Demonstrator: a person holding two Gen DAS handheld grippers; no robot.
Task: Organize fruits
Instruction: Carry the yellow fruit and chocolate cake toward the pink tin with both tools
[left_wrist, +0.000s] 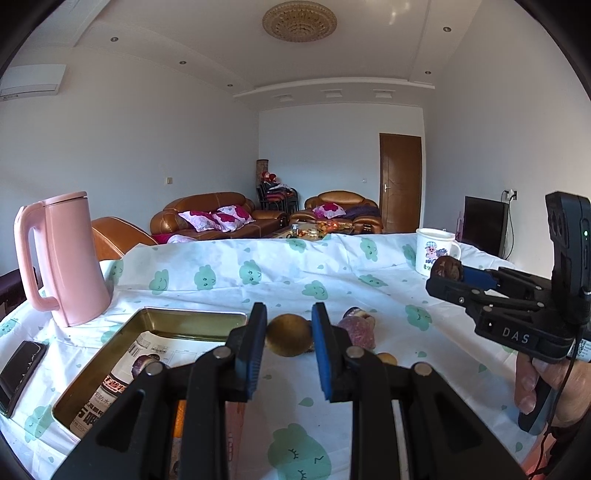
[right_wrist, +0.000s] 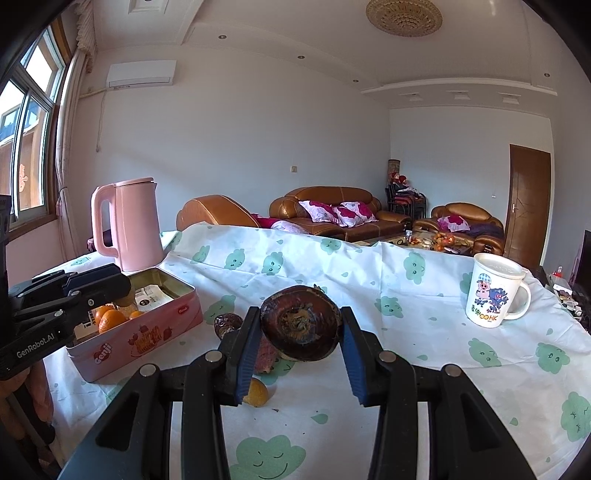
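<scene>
A dark brown fruit (right_wrist: 301, 326) is clamped between the fingers of the right gripper (right_wrist: 300, 354) at frame centre. A kiwi (left_wrist: 287, 334) is seen between the spread fingers of the left gripper (left_wrist: 289, 354), untouched on the tablecloth (left_wrist: 229, 280). Oranges (right_wrist: 110, 319) are held in the pink tin (right_wrist: 147, 341), lower left; a mug (right_wrist: 493, 295) is noted at right.

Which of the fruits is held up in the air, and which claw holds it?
The dark brown round fruit, clamped in the right claw. The oranges lie in the pink tin.
</scene>
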